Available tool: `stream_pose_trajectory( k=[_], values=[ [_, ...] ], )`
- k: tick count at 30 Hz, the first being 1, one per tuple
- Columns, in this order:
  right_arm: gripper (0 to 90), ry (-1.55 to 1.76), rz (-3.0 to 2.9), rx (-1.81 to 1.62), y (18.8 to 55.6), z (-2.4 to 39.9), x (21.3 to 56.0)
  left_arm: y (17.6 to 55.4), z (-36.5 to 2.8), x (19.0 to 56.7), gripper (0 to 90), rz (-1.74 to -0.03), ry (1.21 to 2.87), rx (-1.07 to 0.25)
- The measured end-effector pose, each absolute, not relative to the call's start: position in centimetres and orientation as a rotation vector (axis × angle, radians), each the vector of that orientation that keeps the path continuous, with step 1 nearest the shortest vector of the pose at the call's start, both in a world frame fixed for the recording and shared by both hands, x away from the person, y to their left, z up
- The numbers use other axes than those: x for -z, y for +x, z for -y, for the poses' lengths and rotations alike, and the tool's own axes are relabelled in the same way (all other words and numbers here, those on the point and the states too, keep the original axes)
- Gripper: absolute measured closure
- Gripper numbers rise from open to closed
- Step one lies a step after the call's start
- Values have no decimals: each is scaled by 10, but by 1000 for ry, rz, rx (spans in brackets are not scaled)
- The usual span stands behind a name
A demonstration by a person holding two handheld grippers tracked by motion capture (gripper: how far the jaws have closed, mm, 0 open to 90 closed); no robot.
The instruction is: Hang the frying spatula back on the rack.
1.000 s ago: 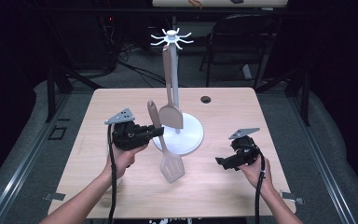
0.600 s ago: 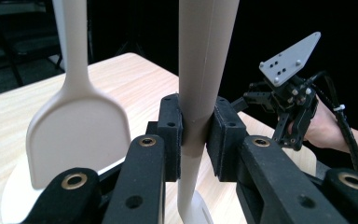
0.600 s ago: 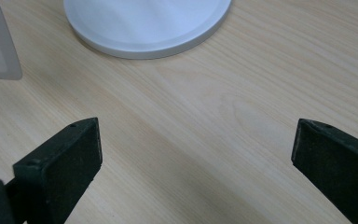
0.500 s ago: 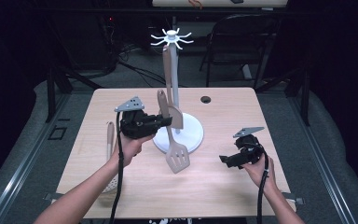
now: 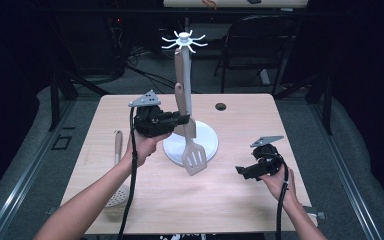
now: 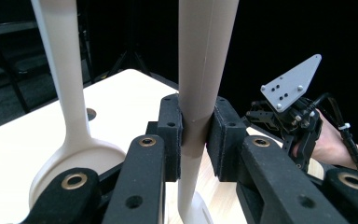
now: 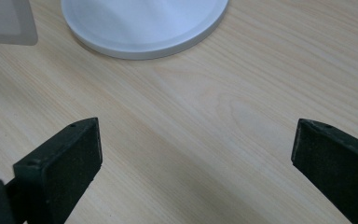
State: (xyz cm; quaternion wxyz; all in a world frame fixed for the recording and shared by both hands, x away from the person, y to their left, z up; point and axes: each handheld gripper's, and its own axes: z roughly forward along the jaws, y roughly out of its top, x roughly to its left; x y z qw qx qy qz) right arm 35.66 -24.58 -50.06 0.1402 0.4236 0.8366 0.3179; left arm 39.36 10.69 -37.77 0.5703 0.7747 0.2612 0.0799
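The left gripper (image 5: 182, 120), jaws clamped on the handle of the beige slotted plastic spatula (image 5: 194, 156), had lifted it higher than a second earlier, beside the white hook stand (image 5: 186, 75) near the tabletop (image 5: 240, 200) centre. The right gripper (image 5: 245, 171), jaws apart, stayed near the right edge.

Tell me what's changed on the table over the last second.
The left gripper, shut on the slotted spatula, has lifted it and stood it upright beside the white rack. The right gripper stayed low and open. The skimmer and the spoon hanging on the rack haven't moved.
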Motion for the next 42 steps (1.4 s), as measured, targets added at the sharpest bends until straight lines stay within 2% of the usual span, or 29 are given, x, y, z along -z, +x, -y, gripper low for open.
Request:
stream_pose_trajectory(
  k=[42],
  values=[
    [14,1212,-2410,-914,356,247,497,428,-72,336,767,-567,1830,-242]
  ],
)
